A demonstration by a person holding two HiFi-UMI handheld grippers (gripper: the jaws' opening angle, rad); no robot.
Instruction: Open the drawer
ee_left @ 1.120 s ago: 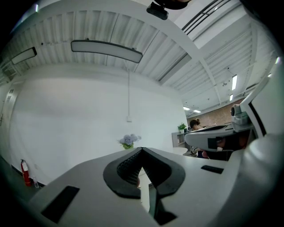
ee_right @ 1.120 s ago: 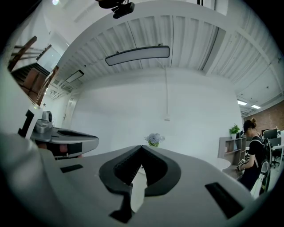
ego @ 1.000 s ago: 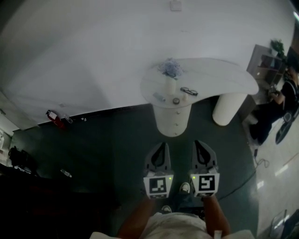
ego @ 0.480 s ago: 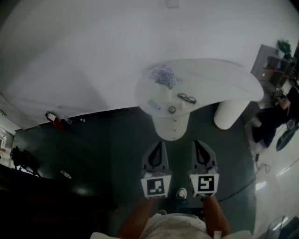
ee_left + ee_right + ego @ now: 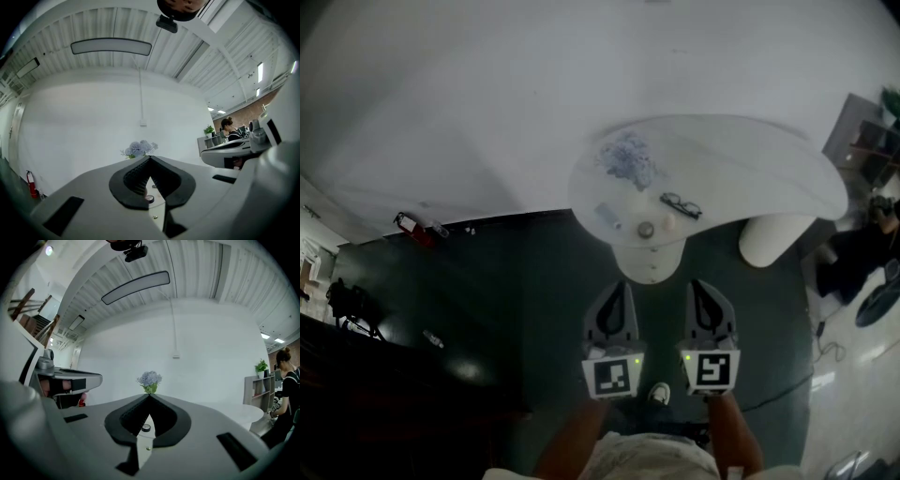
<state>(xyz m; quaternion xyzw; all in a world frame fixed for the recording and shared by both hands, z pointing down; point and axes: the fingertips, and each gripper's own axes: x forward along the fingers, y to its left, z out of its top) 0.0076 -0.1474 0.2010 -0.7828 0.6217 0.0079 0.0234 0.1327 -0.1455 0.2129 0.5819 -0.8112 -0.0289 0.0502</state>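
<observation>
Since the frame of 1 second ago we have walked closer: the white bench [image 5: 750, 178] and its round pedestal [image 5: 630, 262] now fill more of the head view and sit nearer our 2 grippers, which keep their side-by-side pose.

The left gripper [image 5: 623, 286] and right gripper [image 5: 697, 284] both point level at the pedestal but are well short of it. Each has its fingers [image 5: 133, 180] closed tip to tip with nothing between them.

The drawer [image 5: 652, 272] is in the curved front of that pedestal, below the bench top and straight ahead between the 2 grippers. We cannot tell how many drawers are stacked there. Through the right gripper's fingers we can make out 1 small knob [image 5: 148, 448].

We judge the drawer front to be rigid and smooth, with a light load behind it, so a modest level pull should move it. The knob is the only place to take hold. It looks tiny and probably slick, so the fingers would have to open first, close squarely around it and draw straight back.

Flowers [image 5: 626, 155] and glasses [image 5: 681, 205] rest on the bench above, so a jerk could shake them.
</observation>
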